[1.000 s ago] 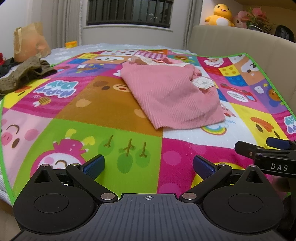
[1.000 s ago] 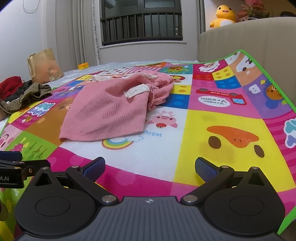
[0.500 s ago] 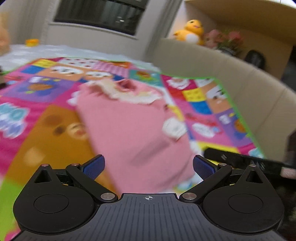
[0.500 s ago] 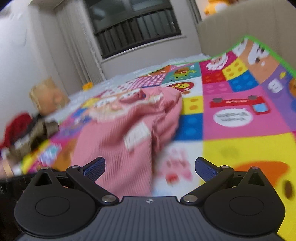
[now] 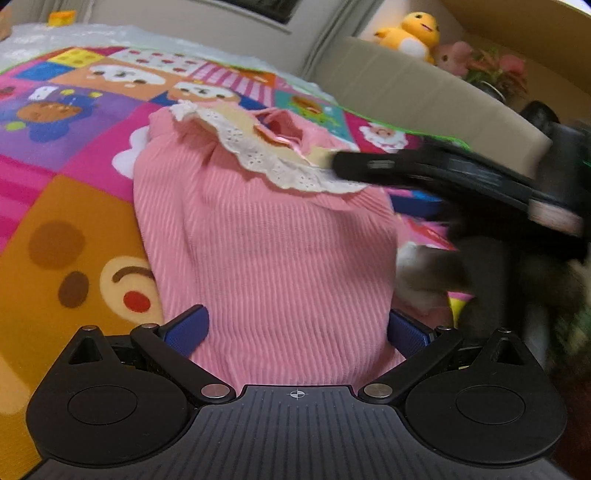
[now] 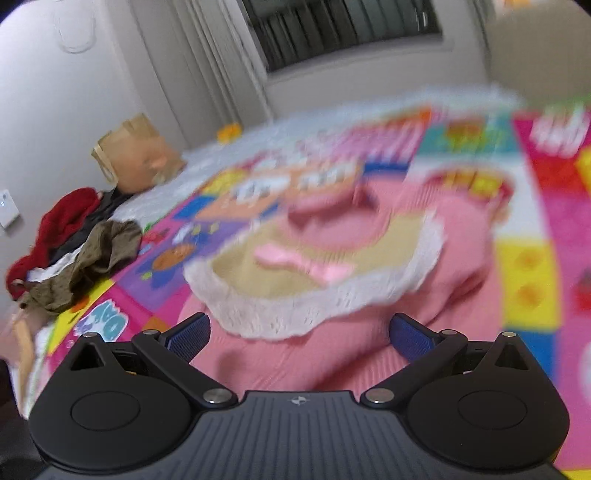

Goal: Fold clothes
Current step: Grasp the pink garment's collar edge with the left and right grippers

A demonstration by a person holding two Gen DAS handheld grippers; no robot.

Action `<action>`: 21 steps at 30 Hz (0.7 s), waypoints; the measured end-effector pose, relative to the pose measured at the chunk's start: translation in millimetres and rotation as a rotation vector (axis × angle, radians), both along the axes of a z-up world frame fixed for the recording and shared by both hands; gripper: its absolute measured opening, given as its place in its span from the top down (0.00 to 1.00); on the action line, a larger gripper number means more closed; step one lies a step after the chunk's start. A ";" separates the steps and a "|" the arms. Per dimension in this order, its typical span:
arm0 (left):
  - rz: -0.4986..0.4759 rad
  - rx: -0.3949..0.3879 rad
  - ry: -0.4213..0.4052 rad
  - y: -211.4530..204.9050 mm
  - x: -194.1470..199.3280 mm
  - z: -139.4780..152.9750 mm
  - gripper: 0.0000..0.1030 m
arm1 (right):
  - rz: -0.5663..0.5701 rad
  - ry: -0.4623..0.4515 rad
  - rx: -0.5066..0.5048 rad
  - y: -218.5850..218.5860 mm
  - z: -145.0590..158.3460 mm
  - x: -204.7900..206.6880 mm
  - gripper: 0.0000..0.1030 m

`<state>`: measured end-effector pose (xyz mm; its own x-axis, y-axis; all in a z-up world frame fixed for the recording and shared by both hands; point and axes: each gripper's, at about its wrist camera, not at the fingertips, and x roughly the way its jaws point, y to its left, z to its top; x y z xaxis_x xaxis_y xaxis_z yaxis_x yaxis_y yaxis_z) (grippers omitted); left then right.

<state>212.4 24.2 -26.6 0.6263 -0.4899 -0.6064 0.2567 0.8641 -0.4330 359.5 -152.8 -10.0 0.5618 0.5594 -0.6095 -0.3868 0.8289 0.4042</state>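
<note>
A pink ribbed garment (image 5: 266,251) with a white lace collar (image 5: 266,162) lies on the colourful play mat (image 5: 55,229). My left gripper (image 5: 297,328) is open just above the garment's near hem, with pink cloth showing between its blue pads. In the left wrist view the right gripper (image 5: 436,173) reaches in from the right, its finger near the lace collar. The right wrist view is blurred: my right gripper (image 6: 299,336) is open above the collar (image 6: 325,306) and the small pink bow (image 6: 303,262), holding nothing.
A pile of red and olive clothes (image 6: 70,251) lies at the mat's left edge beside a brown paper bag (image 6: 133,158). A beige headboard (image 5: 417,96) runs along the right, with a yellow plush duck (image 5: 410,33) and flowers behind it. A window sits at the back.
Both grippers have moved forward over the mat and now hover on the pink garment, the left near the hem, the right at the collar. Both stayed open.
</note>
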 end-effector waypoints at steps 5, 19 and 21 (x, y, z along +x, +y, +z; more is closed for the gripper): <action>-0.078 0.004 0.003 -6.9 -18.0 -2.0 0.00 | 0.010 0.043 0.130 -20.7 -25.3 -14.4 0.00; -0.202 0.084 -0.043 41.8 -37.9 59.9 0.00 | 0.249 -0.017 -0.044 -35.6 -5.0 -114.9 0.00; -0.207 0.110 -0.059 53.4 -37.4 72.4 0.00 | 0.243 -0.092 -0.086 -35.2 13.6 -115.9 0.00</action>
